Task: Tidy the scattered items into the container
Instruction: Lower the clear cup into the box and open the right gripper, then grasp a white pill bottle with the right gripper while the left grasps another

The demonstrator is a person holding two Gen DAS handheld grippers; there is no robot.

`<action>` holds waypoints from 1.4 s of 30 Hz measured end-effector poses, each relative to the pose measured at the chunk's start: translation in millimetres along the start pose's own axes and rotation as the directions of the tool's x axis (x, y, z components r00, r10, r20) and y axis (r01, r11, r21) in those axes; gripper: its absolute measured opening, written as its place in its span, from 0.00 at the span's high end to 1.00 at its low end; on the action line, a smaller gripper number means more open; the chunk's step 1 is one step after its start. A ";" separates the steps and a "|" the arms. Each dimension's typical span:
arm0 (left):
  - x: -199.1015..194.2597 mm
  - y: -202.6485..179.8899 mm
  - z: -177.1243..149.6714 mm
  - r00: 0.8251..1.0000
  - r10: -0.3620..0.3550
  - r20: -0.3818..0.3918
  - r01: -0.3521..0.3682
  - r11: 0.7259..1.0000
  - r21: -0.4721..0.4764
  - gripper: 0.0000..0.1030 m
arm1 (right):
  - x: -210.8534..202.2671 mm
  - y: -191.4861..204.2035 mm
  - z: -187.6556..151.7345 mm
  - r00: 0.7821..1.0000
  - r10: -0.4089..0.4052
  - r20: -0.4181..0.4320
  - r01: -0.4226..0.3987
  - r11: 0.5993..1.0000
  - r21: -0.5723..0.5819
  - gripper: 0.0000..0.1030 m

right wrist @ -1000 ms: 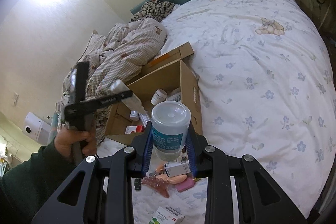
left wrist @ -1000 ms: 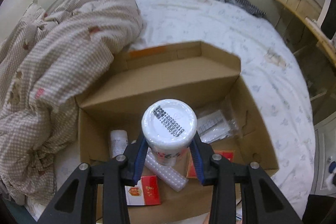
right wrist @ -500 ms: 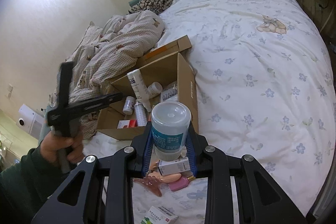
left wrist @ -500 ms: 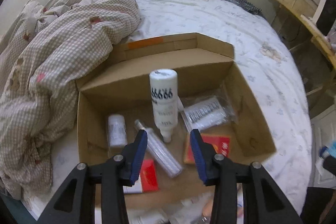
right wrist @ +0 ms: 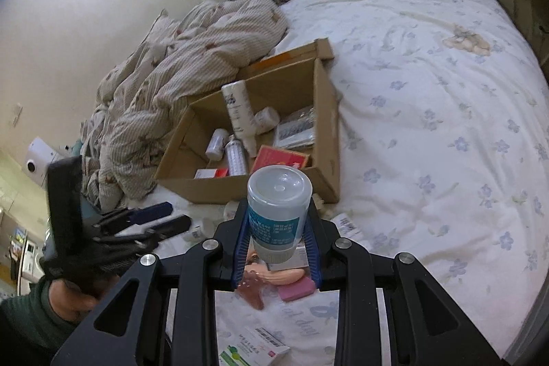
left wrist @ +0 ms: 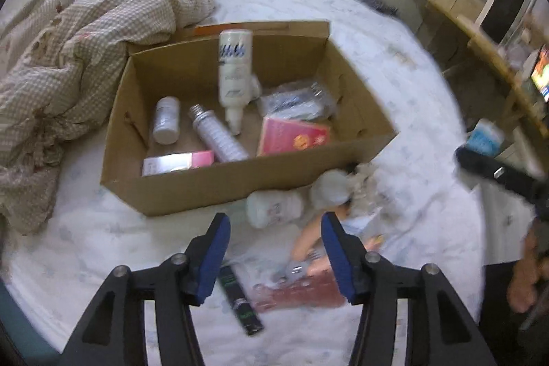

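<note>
- The right gripper (right wrist: 277, 240) sits at 6 o'clock of its own view, jaws clenched on a clear-capped bottle (right wrist: 278, 208) with a teal label, held upright above the bed (right wrist: 429, 112)
- Under it on the sheet lie a pink block (right wrist: 296, 290) and a green-and-white carton (right wrist: 252, 349)
- The left gripper (left wrist: 274, 254) hangs with jaws released and empty over a black tube (left wrist: 240, 304) and a red packet (left wrist: 298, 292)
- Just past its tips a white jar (left wrist: 274, 208) lies on its side, touching the near wall of the cardboard box (left wrist: 219, 180)
- Inside the box, toward 12 o'clock, a tall white bottle (left wrist: 234, 74) leans cap down among a small vial (left wrist: 167, 120), a ridged tube (left wrist: 218, 134) and a red booklet (left wrist: 293, 134)
- A checked quilt (left wrist: 85, 57) is heaped at 10 o'clock
</note>
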State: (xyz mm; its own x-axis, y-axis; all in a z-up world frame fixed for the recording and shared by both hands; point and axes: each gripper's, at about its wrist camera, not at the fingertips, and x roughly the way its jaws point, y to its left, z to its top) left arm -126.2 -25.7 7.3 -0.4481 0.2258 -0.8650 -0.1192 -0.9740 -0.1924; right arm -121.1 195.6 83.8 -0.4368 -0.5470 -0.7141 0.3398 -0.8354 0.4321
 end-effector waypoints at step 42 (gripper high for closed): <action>9.2 17.3 -0.4 0.999 0.049 -0.008 -0.049 0.995 -0.082 0.42 | 2.4 -12.5 40.7 0.985 -0.158 -0.061 0.150 0.981 -0.123 0.29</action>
State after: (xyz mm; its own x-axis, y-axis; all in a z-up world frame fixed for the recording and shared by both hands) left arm -132.1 -40.5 -4.1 -0.4466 0.1777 -0.8769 -0.0235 -0.9821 -0.1871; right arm -160.4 202.5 99.1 -0.4337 -0.4035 -0.8057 0.3704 -0.8950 0.2488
